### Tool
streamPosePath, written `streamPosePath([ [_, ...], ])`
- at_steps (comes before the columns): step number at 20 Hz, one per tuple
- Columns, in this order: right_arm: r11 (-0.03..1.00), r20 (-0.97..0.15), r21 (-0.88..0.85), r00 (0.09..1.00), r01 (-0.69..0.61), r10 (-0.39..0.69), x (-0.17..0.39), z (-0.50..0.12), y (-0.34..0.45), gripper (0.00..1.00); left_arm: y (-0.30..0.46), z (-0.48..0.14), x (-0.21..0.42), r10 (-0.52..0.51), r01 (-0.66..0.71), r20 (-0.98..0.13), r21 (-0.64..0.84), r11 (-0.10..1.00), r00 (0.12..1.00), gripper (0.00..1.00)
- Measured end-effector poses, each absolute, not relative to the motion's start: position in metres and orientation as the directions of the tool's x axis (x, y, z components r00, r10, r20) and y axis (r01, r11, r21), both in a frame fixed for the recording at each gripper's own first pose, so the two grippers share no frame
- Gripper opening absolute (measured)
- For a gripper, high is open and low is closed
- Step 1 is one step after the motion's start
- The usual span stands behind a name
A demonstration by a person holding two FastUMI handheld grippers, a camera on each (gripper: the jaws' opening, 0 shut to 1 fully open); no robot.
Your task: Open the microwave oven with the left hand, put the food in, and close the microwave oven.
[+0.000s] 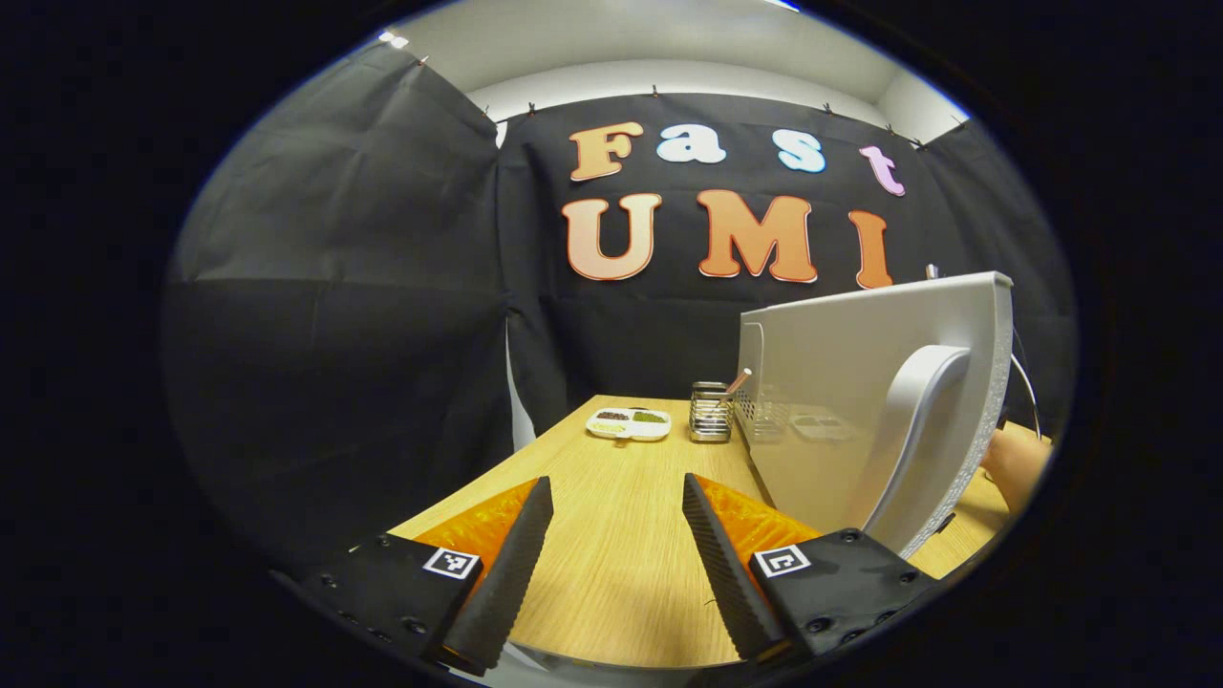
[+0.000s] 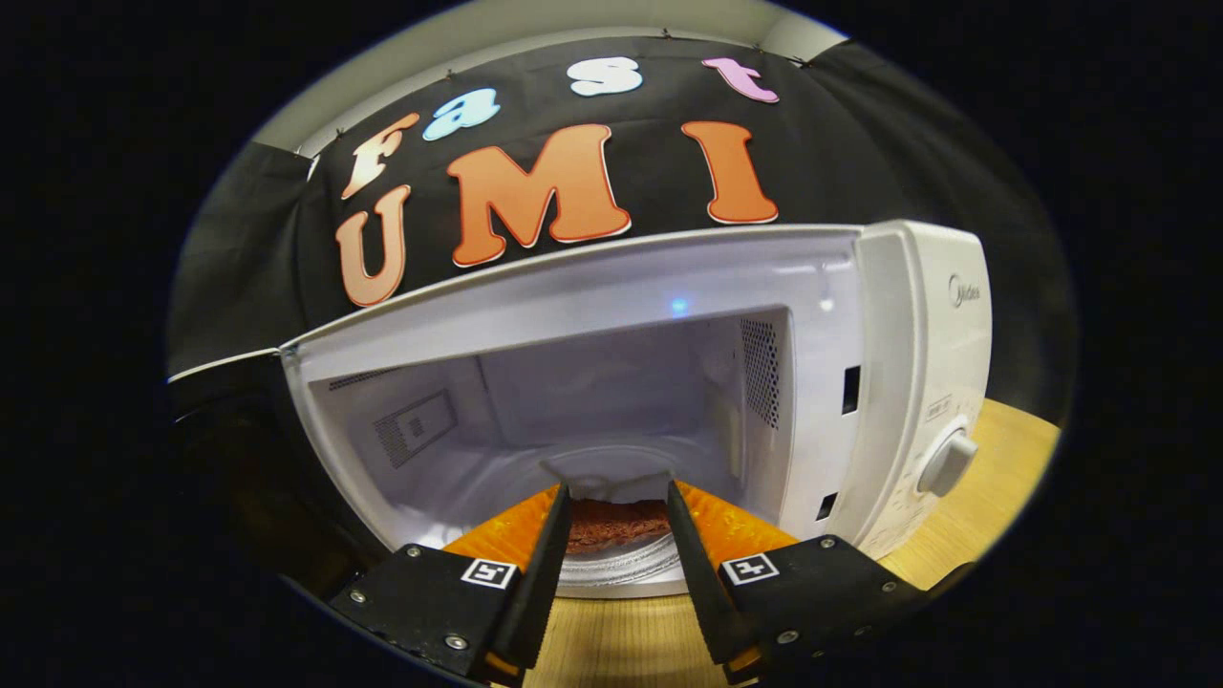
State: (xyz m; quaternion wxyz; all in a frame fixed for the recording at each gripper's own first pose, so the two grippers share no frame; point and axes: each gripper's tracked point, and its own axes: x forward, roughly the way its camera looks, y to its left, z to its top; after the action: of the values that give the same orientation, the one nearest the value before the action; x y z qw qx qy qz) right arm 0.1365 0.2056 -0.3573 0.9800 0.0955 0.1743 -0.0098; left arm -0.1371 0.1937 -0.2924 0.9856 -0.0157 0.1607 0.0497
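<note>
Microwave oven: stood on the wooden table with its front wide open and its white cavity showing; a round knob sat on its control panel, at the oven's right side.
Door: in the left gripper view it was swung open, with its curved handle facing the camera.
Food: a brown slab on a foil plate, on the floor of the oven cavity just inside the opening.
Right gripper: at the mouth of the oven, its two fingers to either side of the food; whether the pads pressed on the food or plate could not be told.
Left gripper: beside the oven door, its fingers spread apart over bare table, grasping nothing.
Hand: a part of it showed past the far edge of the oven door.
Compartment plate: white, with small portions in it, on the table beyond the oven door toward the booth wall.
Wire holder: just beside the compartment plate, close to the oven door, with a stick leaning in it.
</note>
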Motion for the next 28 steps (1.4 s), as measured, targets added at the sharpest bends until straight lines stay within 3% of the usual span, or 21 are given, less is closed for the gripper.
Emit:
streamPosePath([
  [1, 0.983, -0.319, 0.181, 0.947, 0.022, 0.037, 0.13, -0.345, 0.206, 0.65, 0.188, -0.292, -0.138, 0.082, -0.09, -0.321, -0.01, 0.996, 0.943, 0.85],
  [5, 0.985, -0.247, 0.15, 0.962, -0.082, 0.118, 0.1, -0.301, 0.198, 0.75, 0.162, -0.284, -0.135, 0.027, -0.033, -0.306, -0.015, 0.999, 0.952, 0.89],
  [6, 0.986, -0.23, 0.141, 0.965, -0.094, 0.125, 0.094, -0.29, 0.192, 0.76, 0.16, -0.282, -0.134, 0.03, -0.034, -0.304, -0.009, 0.999, 0.952, 0.85],
  [10, 0.985, -0.205, 0.132, 0.969, -0.112, 0.137, 0.067, -0.261, 0.155, 0.81, 0.138, -0.276, -0.13, -0.007, 0.004, -0.3, -0.013, 1.0, 0.954, 0.88],
  [13, 0.99, -0.195, 0.12, 0.976, -0.076, 0.098, 0.049, -0.248, 0.118, 0.86, 0.109, -0.27, -0.129, -0.068, 0.065, -0.282, -0.023, 0.998, 0.957, 0.85],
  [16, 0.99, -0.208, 0.126, 0.974, -0.062, 0.087, 0.025, -0.243, 0.092, 0.86, 0.077, -0.273, -0.125, -0.128, 0.124, -0.283, -0.033, 0.992, 0.951, 0.89],
  [17, 0.991, -0.207, 0.12, 0.975, -0.058, 0.082, 0.019, -0.24, 0.083, 0.86, 0.067, -0.275, -0.123, -0.148, 0.143, -0.284, -0.037, 0.989, 0.947, 0.85],
  [22, 0.995, -0.213, 0.091, 0.976, -0.033, 0.052, -0.006, -0.236, 0.045, 0.86, 0.002, -0.276, -0.111, -0.26, 0.257, -0.284, -0.049, 0.965, 0.923, 0.88],
  [28, 0.997, -0.224, 0.076, 0.975, 0.018, 0.0, -0.026, -0.237, 0.006, 0.86, -0.09, -0.288, -0.097, -0.411, 0.411, -0.292, -0.067, 0.909, 0.864, 0.84],
])
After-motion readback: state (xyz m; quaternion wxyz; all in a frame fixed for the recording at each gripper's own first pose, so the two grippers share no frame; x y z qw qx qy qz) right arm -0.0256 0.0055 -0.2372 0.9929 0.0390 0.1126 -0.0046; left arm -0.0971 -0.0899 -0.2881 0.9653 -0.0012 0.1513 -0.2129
